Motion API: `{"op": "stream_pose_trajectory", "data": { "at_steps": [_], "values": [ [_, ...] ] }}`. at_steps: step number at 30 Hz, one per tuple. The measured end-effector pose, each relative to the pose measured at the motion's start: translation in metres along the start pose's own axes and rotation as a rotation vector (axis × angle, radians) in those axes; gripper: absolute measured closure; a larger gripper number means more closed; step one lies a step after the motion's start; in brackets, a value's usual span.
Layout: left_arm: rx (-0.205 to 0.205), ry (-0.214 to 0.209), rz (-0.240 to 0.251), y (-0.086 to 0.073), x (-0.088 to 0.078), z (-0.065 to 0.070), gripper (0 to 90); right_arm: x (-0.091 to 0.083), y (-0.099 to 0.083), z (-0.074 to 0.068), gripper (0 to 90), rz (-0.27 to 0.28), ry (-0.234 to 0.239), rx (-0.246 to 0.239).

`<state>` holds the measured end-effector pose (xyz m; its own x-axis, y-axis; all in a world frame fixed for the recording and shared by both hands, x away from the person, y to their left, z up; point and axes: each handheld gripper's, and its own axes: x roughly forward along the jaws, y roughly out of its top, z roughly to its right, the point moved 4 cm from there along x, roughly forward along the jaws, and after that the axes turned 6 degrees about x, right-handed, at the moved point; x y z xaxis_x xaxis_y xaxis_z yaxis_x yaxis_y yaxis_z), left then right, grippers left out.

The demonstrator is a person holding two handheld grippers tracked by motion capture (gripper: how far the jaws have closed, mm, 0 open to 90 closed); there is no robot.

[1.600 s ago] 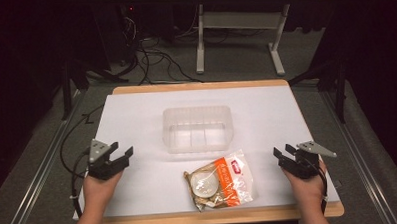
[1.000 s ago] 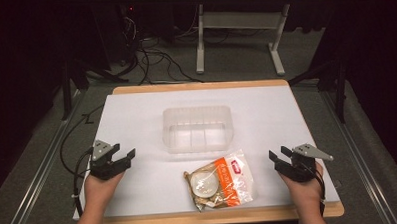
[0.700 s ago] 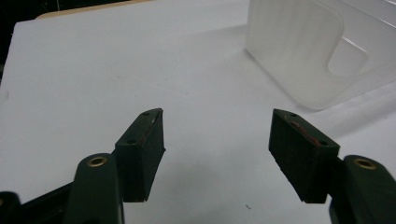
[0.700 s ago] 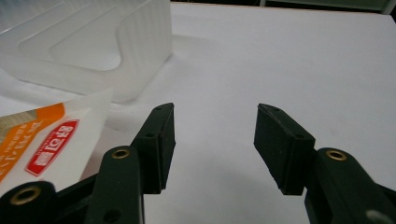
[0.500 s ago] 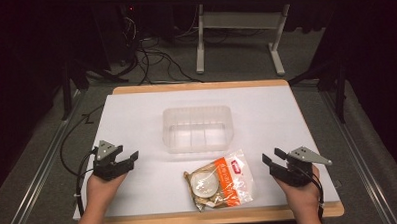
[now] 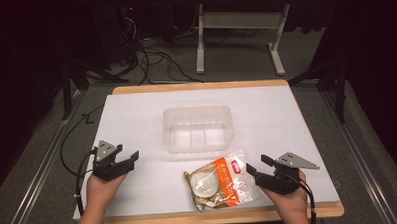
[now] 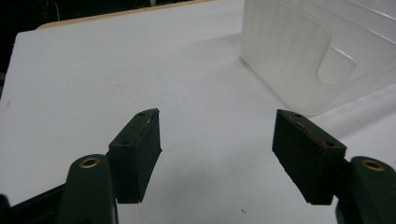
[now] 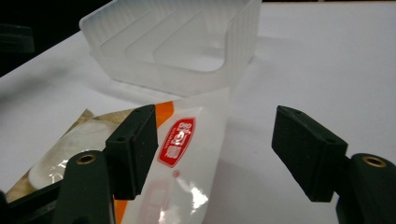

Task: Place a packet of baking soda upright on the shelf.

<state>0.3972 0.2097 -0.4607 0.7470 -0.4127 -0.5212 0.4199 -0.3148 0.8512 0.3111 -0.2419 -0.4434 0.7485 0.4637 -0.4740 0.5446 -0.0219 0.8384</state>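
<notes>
A clear plastic container (image 6: 197, 128) stands in the middle of the white table top (image 6: 136, 114). In front of it lies a clear and orange snack bag (image 6: 216, 181), flat on the sheet. My right gripper (image 6: 257, 163) sits just right of the bag and points at it. Its jaws have just been opening and stand wide. In the right gripper view the bag's (image 8: 187, 154) right edge lies low between the jaws of that gripper (image 8: 215, 116), untouched by the pads, with the container (image 8: 177, 42) behind. My left gripper (image 6: 128, 152) rests open at the front left, nothing between the jaws (image 7: 217, 121), the container (image 7: 299, 56) ahead to its right.
The table's wooden front edge (image 6: 190, 220) runs just under both hands. Cables (image 6: 149, 58) and a metal desk frame (image 6: 233, 25) lie on the dark floor behind the table. Bare white sheet surrounds the container on the left, right and far sides.
My right hand has slid left toward the bag, and its jaws now stand wider. The left hand, the bag and the container have stayed where they were.
</notes>
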Motion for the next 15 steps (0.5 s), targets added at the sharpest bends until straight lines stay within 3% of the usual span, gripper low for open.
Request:
{"op": "stream_pose_trajectory", "data": {
  "at_steps": [4,9,15],
  "values": [
    [0.001,-0.003,-0.001,0.000,0.001,0.000,32.7,0.006,-0.006,-0.007,26.6,-0.041,-0.005,-0.005],
    [0.007,-0.010,-0.007,-0.001,0.001,0.002,32.3,0.016,-0.015,-0.010,20.9,-0.111,0.013,0.034],
    [0.013,-0.017,-0.010,-0.001,0.002,0.004,32.1,0.015,-0.022,-0.014,17.4,-0.138,0.056,0.073]
  ]
}}
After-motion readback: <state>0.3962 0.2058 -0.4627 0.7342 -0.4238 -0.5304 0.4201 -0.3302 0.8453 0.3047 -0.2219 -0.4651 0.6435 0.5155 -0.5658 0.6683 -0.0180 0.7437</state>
